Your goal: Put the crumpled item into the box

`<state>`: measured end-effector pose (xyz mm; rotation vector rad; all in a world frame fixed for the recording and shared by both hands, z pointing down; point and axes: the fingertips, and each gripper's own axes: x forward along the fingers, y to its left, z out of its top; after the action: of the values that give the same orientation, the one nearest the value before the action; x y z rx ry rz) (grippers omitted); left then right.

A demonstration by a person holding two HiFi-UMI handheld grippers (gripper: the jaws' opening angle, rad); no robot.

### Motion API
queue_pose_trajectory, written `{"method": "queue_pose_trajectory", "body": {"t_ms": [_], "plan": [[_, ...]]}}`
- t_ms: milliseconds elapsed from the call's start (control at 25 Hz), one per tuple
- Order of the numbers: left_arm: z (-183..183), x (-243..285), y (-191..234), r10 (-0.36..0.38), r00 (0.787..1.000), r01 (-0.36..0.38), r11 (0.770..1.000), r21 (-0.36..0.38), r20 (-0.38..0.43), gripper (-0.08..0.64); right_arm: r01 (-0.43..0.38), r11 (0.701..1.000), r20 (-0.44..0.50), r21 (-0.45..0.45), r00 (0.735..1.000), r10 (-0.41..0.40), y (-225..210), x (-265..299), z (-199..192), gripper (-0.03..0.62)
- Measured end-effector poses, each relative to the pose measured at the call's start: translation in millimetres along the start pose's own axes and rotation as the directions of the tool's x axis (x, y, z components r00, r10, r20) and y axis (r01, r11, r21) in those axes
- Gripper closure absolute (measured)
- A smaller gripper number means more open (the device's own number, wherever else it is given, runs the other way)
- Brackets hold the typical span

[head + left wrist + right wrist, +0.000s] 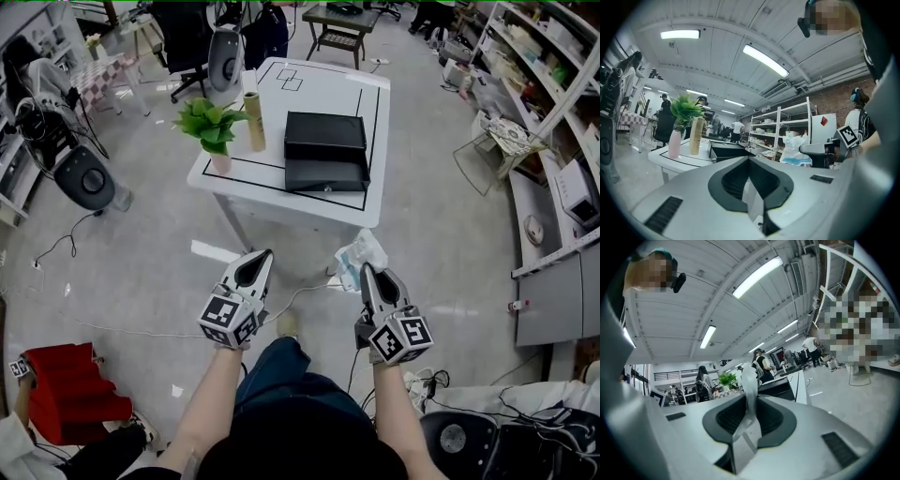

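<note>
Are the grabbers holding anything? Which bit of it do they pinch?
The right gripper pinches the crumpled item by a thin fold at its near edge. The left gripper is shut and holds nothing.

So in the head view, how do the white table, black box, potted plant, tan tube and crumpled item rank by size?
1. white table
2. black box
3. potted plant
4. tan tube, similar height but slimmer
crumpled item: nearer the camera, so I won't rank it
</note>
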<state>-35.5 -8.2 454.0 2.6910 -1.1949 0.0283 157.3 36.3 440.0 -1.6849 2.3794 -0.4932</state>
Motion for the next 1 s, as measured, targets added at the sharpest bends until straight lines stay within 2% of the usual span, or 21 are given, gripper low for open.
{"method": "queue_pose_trajectory", "body": {"t_ms": [480,1000], "plan": [[16,52,34,0.003,1.000,-0.003,1.000,-0.006,0.010,0.558,-0.032,0.999,-0.028,-0.010,0.999,0.032,-17,61,11,0.526],[35,117,94,0.002,1.000,-0.002,1.000,-0.008,0.011,0.558,-0.032,0.999,-0.043,-0.008,0.999,0.032,-37,146,26,0.526]]}}
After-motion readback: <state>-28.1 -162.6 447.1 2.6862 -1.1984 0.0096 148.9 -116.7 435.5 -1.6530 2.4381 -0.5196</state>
